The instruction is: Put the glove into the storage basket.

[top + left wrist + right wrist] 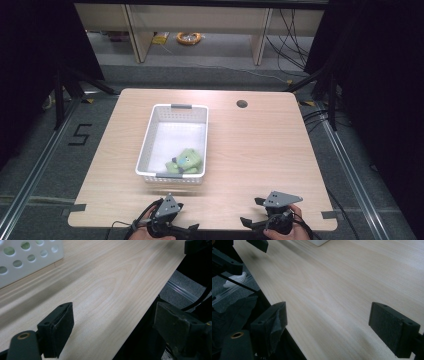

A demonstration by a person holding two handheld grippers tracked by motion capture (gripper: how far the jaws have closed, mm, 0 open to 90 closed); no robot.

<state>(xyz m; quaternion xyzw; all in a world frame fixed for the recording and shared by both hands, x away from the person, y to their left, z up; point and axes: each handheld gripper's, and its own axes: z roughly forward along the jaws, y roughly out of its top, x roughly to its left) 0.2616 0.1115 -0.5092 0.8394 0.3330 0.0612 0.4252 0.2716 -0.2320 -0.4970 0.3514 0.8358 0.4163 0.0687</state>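
Holding my left gripper (191, 228) at the table (260, 145) edge, fingers (58, 327) spread wide and empty; the white basket (150, 131) with the green toy (186, 161) sits ahead of them. My right gripper (246, 222) hovers alongside, equally wide, gripping nothing.

We held the left gripper (192, 227) and right gripper (247, 221) at the table's (260, 150) near edge, jaws apart and pointing at each other, nothing between them. The white basket (150, 132) stood left of the table's middle, a green toy (185, 161) lying in its near right corner.
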